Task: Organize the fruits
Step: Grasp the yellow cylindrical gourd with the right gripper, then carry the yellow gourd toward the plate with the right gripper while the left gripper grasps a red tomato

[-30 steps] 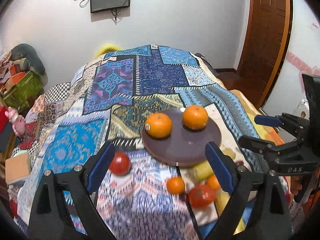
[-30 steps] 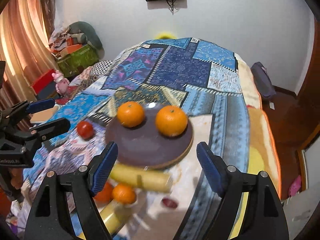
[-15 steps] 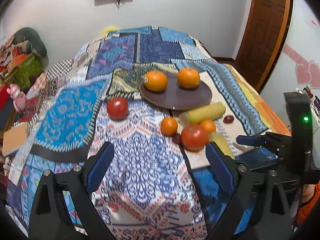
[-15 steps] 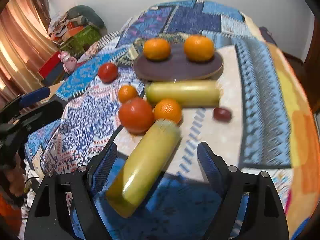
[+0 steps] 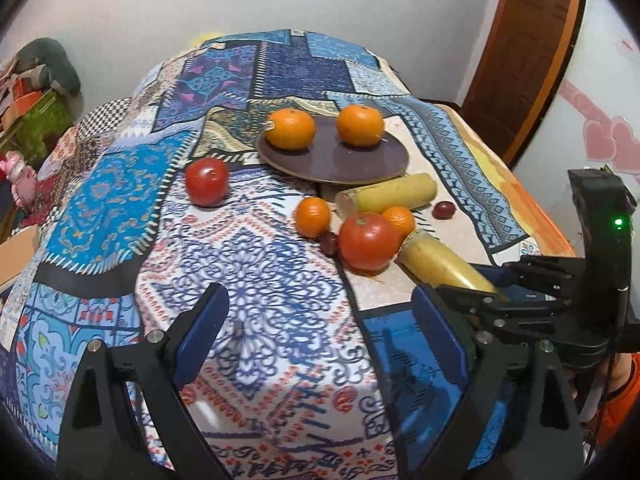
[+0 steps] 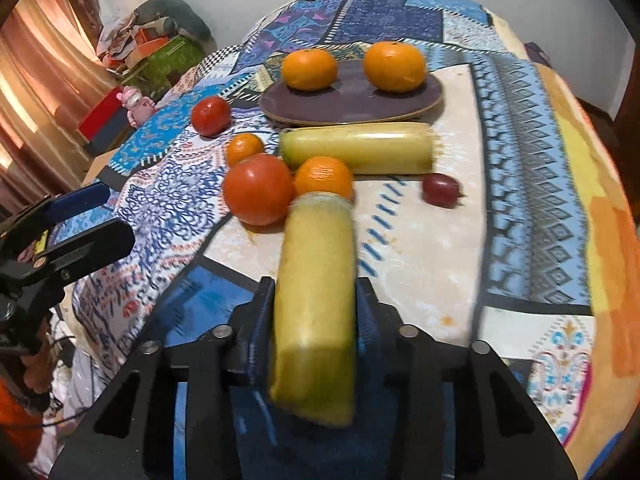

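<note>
My right gripper [image 6: 314, 312] is shut on the near end of a yellow banana [image 6: 316, 280] lying on the cloth; it also shows in the left wrist view [image 5: 440, 264]. A dark plate [image 5: 360, 164] holds two oranges [image 5: 291, 129] [image 5: 360, 125]. A second banana [image 6: 360, 148] lies in front of the plate. A big tomato [image 6: 258, 188], two small oranges [image 6: 324, 176] [image 6: 245, 148] and a grape [image 6: 440, 189] lie around it. Another tomato [image 5: 207, 181] sits to the left. My left gripper [image 5: 320, 340] is open and empty over the near cloth.
A patchwork cloth [image 5: 248, 264] covers the table. The table's edge drops off near both grippers. A second grape [image 5: 329, 242] lies beside the big tomato. A wooden door [image 5: 520, 52] is at the right, clutter and boxes [image 6: 160, 44] at the left.
Both grippers pulled back toward the table's near edge. My right gripper moved onto the near banana and closed its jaws on it. The left gripper stayed open.
</note>
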`<state>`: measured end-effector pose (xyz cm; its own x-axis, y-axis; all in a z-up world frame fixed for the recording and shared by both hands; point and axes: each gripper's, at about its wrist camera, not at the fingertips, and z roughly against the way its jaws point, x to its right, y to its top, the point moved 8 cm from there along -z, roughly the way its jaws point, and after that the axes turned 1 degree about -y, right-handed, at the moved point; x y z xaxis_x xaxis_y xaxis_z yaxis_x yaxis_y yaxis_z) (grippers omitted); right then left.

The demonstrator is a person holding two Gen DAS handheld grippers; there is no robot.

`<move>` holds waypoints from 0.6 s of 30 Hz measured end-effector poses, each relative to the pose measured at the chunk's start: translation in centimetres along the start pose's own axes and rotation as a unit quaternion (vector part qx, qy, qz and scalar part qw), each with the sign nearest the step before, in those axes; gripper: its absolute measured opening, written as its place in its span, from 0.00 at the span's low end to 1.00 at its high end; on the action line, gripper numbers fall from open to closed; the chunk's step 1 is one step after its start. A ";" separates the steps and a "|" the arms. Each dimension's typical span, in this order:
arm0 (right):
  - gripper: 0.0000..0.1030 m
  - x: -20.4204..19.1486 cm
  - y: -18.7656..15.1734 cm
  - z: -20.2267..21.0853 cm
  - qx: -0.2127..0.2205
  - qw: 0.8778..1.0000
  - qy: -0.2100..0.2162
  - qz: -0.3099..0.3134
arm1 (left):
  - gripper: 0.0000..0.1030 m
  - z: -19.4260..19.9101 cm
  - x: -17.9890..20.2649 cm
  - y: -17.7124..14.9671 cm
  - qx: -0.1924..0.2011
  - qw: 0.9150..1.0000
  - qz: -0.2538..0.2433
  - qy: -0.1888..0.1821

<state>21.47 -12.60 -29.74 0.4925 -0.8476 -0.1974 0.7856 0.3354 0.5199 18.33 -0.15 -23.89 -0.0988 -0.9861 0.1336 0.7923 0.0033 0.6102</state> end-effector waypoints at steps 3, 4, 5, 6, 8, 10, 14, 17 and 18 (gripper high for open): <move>0.35 0.8 -0.4 0.7 0.006 1.000 -0.008 0.003 | 0.87 -0.7 1.1 0.2 -0.005 1.000 -0.009 -0.012; 0.35 1.1 -0.5 1.0 0.008 1.000 -0.012 0.005 | 0.84 -1.0 1.5 0.3 -0.006 1.000 -0.012 -0.014; 0.35 1.4 -0.7 1.2 0.009 1.000 -0.017 0.006 | 0.80 -1.3 1.8 0.3 -0.009 1.000 -0.015 -0.016; 0.35 1.7 -0.8 1.4 0.011 1.000 -0.022 0.007 | 0.78 -1.7 2.1 0.4 -0.013 1.000 -0.016 -0.020; 0.35 2.6 -1.1 1.9 0.015 0.999 -0.033 0.005 | 0.68 -2.7 2.6 0.4 -0.024 0.999 -0.015 -0.028; 0.35 3.3 -1.2 2.3 0.016 0.999 -0.038 -0.001 | 0.61 -3.7 2.8 0.4 -0.038 0.999 -0.010 -0.032; 0.35 4.1 -1.4 2.5 0.014 0.999 -0.036 -0.006 | 0.56 -5.7 2.8 0.3 -0.064 0.997 0.009 -0.040; 0.36 4.0 -1.3 2.3 0.013 0.999 -0.030 -0.002 | 0.56 -6.6 2.7 0.4 -0.073 0.996 0.023 -0.036; 0.36 3.9 -1.3 2.2 0.013 0.999 -0.029 -0.002 | 0.56 -6.8 2.7 0.5 -0.074 0.996 0.027 -0.036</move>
<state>21.59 -17.26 -29.33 0.4666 -0.8715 -0.1507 0.7764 0.3220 0.5417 22.58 -3.94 -28.53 -0.0922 -0.9707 0.2219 0.8771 0.0263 0.4797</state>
